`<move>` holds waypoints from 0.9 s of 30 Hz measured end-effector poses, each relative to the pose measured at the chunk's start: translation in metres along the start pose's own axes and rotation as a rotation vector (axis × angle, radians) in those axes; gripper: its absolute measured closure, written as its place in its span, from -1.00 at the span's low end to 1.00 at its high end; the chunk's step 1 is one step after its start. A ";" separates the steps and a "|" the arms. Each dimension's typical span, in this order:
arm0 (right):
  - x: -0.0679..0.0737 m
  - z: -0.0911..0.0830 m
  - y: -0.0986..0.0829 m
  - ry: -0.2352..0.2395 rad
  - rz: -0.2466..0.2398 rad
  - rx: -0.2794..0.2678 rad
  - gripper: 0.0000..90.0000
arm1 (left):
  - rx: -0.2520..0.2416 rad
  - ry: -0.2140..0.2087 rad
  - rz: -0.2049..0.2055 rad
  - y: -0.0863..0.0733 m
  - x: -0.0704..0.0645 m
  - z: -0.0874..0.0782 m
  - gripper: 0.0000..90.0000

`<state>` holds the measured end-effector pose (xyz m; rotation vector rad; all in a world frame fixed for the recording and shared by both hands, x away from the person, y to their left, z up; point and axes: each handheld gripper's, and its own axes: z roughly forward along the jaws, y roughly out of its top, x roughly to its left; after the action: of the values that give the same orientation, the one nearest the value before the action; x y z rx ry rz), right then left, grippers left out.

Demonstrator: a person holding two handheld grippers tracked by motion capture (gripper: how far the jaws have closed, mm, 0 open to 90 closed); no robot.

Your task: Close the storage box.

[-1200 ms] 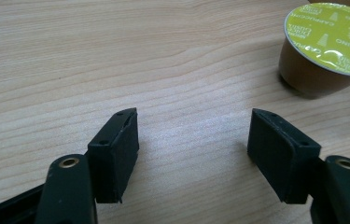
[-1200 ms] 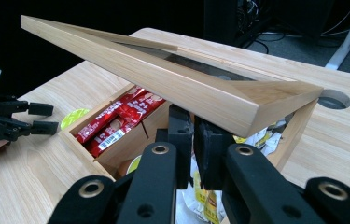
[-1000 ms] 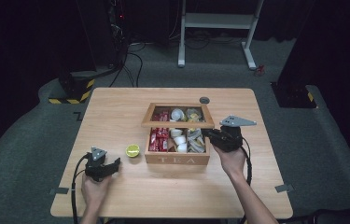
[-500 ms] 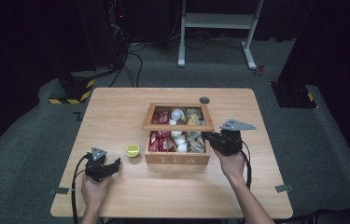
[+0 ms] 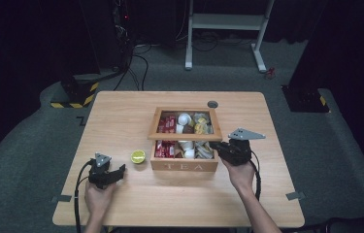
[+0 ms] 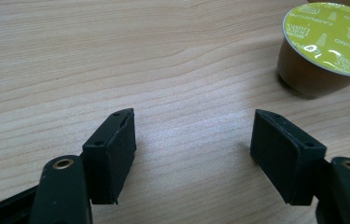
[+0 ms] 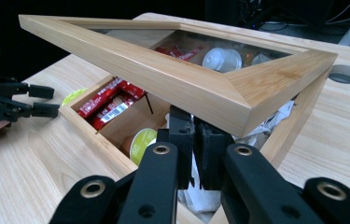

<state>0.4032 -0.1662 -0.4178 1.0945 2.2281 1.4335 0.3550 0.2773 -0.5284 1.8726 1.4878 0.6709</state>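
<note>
In the high view the tea box [image 5: 184, 164] sits mid-table, the right gripper [image 5: 223, 147] at its lid [image 5: 185, 137]. The left gripper [image 6: 192, 154] rests spread on the table [image 6: 116, 56], a green-topped capsule [image 6: 327, 44] near. In the right gripper view the jaws press together under the raised lid's front corner.

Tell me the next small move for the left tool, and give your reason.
Probably ease the left tool forward and to its right toward the green-lidded brown coffee capsule. Its jaws stand open over bare table, the capsule sits just beyond them, and the right tool props up the wooden tea box's glass lid.
</note>
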 end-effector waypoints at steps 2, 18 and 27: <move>0.000 0.000 -0.002 0.000 -0.003 0.003 0.91 | 0.000 0.000 -0.001 0.000 0.000 0.000 -0.30; 0.001 -0.004 -0.018 0.008 0.023 0.009 0.91 | 0.000 0.001 0.000 0.000 0.000 0.000 -0.30; 0.000 -0.003 -0.029 0.018 0.036 0.012 0.93 | 0.000 0.002 0.001 0.000 0.000 0.000 -0.30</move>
<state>0.3885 -0.1743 -0.4416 1.1353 2.2435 1.4521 0.3550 0.2772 -0.5284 1.8733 1.4884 0.6733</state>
